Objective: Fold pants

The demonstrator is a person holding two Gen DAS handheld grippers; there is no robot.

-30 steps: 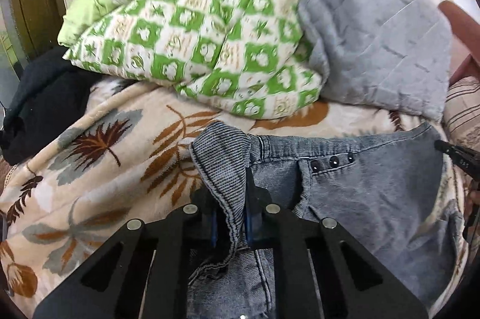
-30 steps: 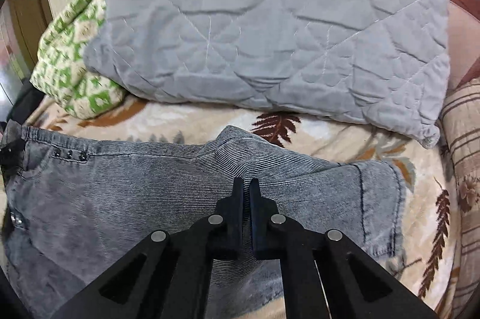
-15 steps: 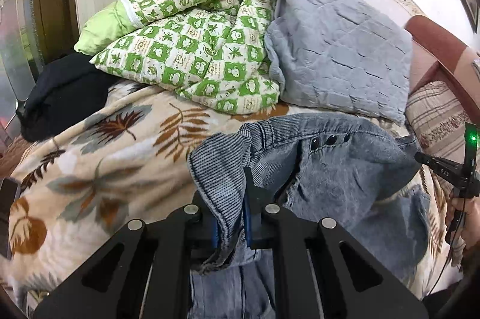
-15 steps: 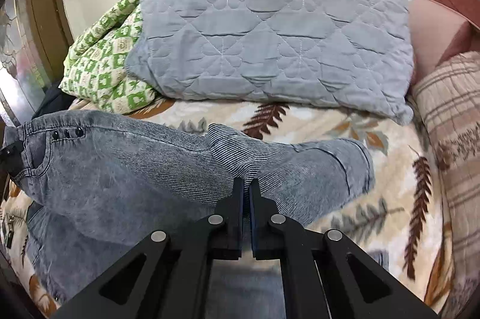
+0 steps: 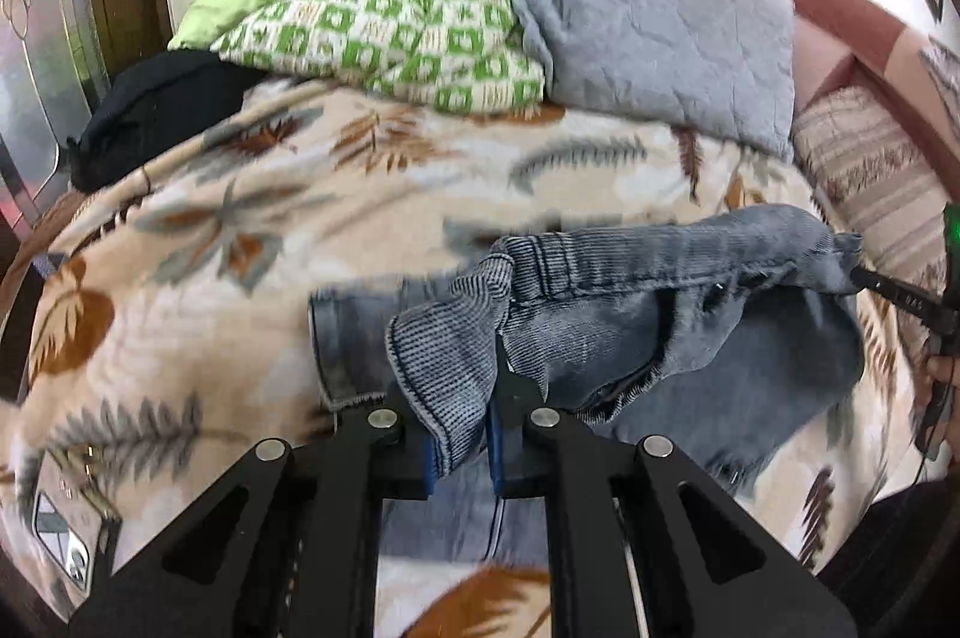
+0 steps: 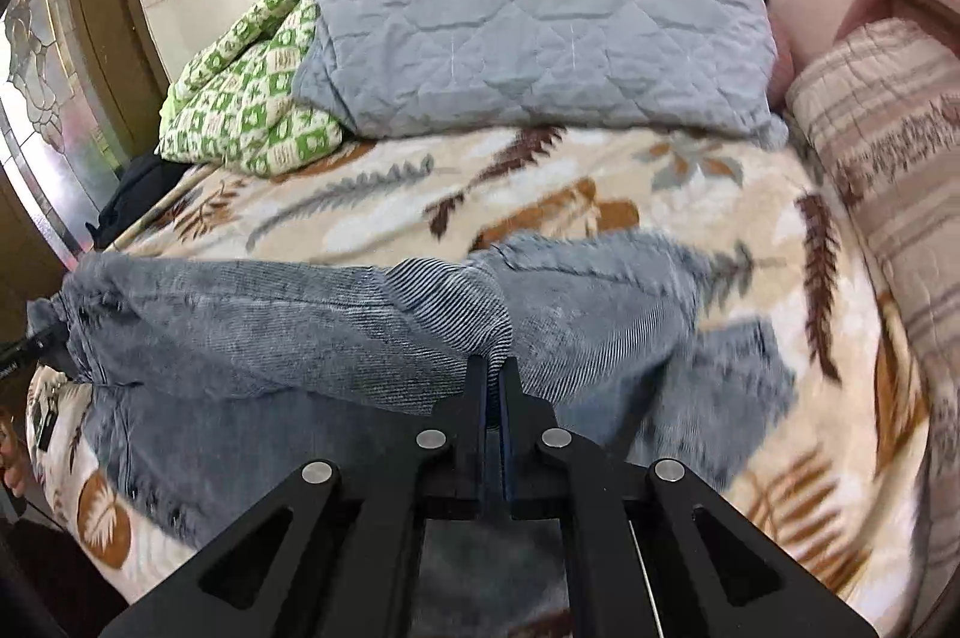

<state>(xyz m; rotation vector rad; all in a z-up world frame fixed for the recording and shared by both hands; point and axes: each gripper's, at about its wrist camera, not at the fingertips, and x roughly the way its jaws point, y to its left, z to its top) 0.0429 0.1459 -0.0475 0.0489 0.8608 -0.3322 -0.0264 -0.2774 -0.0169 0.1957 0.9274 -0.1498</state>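
Note:
Grey-blue denim pants (image 5: 690,326) hang stretched between my two grippers above the leaf-patterned bed blanket (image 5: 252,230). My left gripper (image 5: 459,428) is shut on a corner of the waistband fabric. My right gripper (image 6: 495,386) is shut on the other side of the waistband; it also shows at the right of the left wrist view (image 5: 882,284). In the right wrist view the pants (image 6: 252,338) sag toward the bed, with a lower layer lying on the blanket. The legs are partly hidden under the upper layer.
A grey quilted pillow (image 6: 540,14) and a green checked quilt (image 5: 390,14) lie at the head of the bed. A striped cushion (image 6: 888,146) lies at the right. A black garment (image 5: 156,110) sits at the left edge.
Both grippers have lifted the waistband and drawn it back toward the near side of the bed. The pants now hang folded over themselves, further from the pillows.

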